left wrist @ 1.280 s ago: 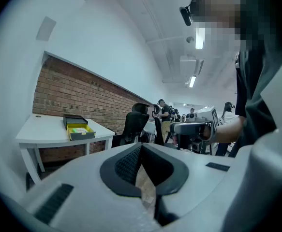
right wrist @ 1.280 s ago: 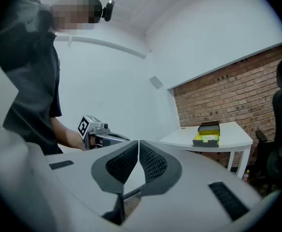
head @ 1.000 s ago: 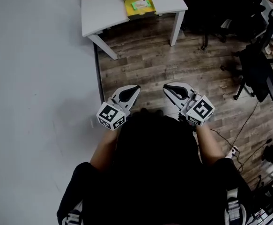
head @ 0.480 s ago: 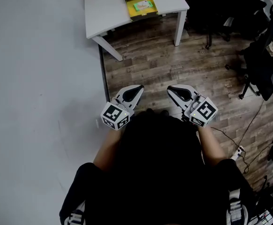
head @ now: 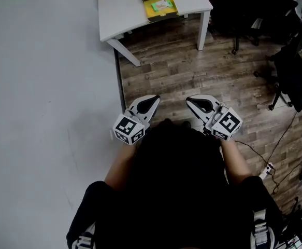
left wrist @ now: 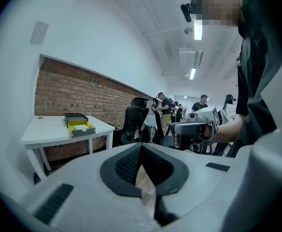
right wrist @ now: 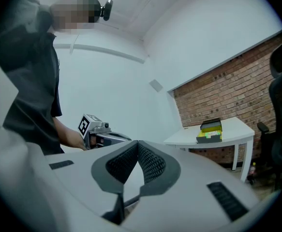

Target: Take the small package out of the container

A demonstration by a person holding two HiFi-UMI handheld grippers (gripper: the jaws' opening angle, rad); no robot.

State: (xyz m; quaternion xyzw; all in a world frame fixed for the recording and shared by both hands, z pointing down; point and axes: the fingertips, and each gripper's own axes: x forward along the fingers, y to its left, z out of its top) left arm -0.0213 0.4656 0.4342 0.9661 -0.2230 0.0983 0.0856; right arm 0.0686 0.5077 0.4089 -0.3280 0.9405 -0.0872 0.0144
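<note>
The left claw and right claw, both closed and empty, hang near the person's body, probably because the small package lies in its yellow container on the white tabletop, well out of reach.

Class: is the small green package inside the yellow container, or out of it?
Inside: the package lies within the yellow container on the table.

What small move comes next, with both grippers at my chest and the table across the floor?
Probably step toward the white table. The yellow container with the small package inside sits well beyond both grippers; the left gripper and right gripper are shut and empty over the wood floor, so nothing is reachable.
</note>
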